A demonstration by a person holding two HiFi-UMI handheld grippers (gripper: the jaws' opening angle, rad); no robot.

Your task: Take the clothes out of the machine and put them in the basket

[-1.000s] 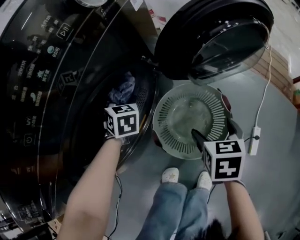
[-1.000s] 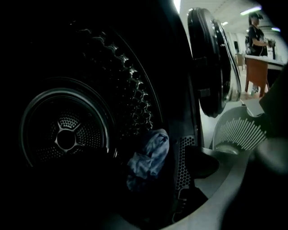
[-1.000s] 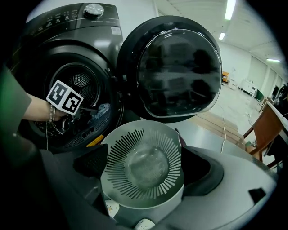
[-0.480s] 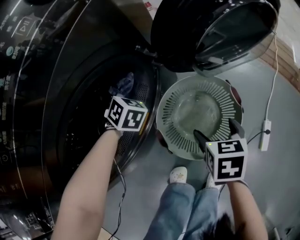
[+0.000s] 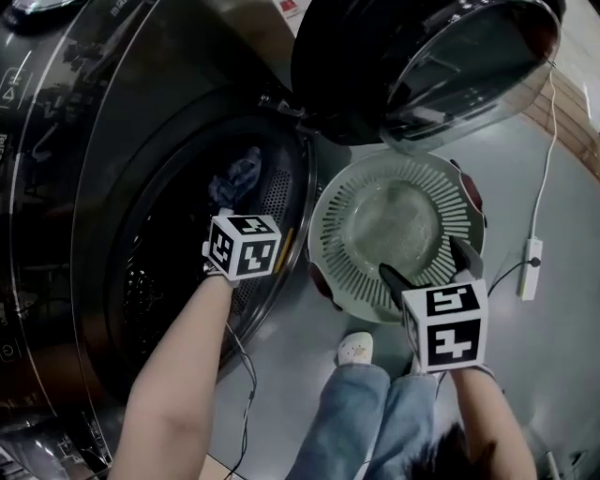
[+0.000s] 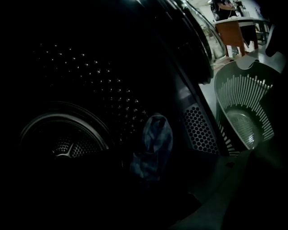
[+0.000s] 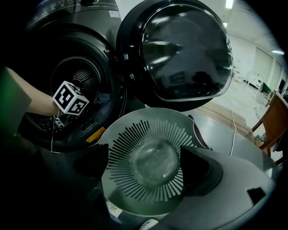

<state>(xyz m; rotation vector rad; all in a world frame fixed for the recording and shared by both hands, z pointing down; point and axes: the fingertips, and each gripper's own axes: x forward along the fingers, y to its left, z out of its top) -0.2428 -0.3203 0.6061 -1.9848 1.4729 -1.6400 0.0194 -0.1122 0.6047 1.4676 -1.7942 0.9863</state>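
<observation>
Crumpled blue cloth (image 6: 153,146) sat in the dark perforated drum (image 6: 67,148), likely light and limp, best pinched at a bunched fold; left tool (image 5: 227,217) partly spread, just closing, nothing between its jaws; right tool (image 5: 424,262) was spread, empty, over the pale slatted plastic basket (image 5: 337,225).

**mopsy:** what's the room around it like?

**rk_77:** Smooth grey floor (image 5: 562,375), a bit glossy, so it picks up the lights. A strip of wood planks (image 5: 577,122) runs along the right edge in the head view. There's also a white cable with an inline box (image 5: 531,267) lying on the floor.

**mopsy:** any furniture?

**rk_77:** A brown chair (image 6: 230,33) by a white-topped table (image 6: 252,21), well off in the left gripper view. Another wooden chair (image 7: 274,119) sits at the right edge of the right gripper view. It looks like a big open hall with pale walls (image 7: 240,54), a bright ceiling light (image 7: 228,3) and greenish panels (image 7: 262,63) on the far wall.
</observation>
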